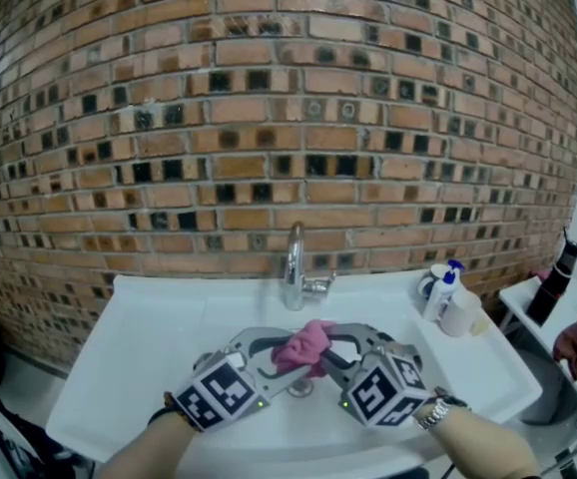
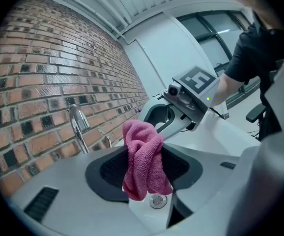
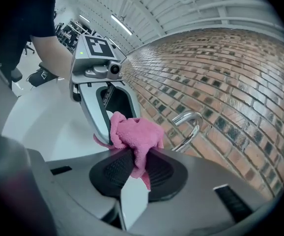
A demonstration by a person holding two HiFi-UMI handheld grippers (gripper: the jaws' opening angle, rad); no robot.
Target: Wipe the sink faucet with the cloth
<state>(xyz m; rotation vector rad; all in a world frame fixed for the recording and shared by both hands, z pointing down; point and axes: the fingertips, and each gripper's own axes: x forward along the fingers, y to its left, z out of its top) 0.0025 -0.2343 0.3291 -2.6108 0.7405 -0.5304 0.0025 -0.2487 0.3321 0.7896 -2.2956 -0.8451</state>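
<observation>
Behind everything, a brick wall (image 1: pixel 269 118), red-brown with dark inset squares. Below it, a white sink (image 1: pixel 149 337), broad and shallow, spanning the head view.

Over the basin, the left gripper (image 1: pixel 281 355) and the right gripper (image 1: pixel 334 355), tips turned toward each other and nearly meeting in front of the tap.

At the middle of the back rim, a chrome faucet (image 1: pixel 293 267): stands upright, curves over at the top, sits just beyond both grippers and apart from them.

Between the two sets of tips, a pink cloth (image 1: pixel 306 345), bunched into a lump. Held by both at once, clear of the faucet. Right jaws nearly together, pinching a thin fold of it, with a small tail poking out below the pads. Left jaws set wide, pads against either side of a thick hanging bunch that fills the gap and droops beneath them.

On the sink's right back corner, a few small bottles (image 1: pixel 444 292), well away from the grippers.

Under the drooping cloth in the left gripper view, a round metal drain (image 2: pixel 157 201).
</observation>
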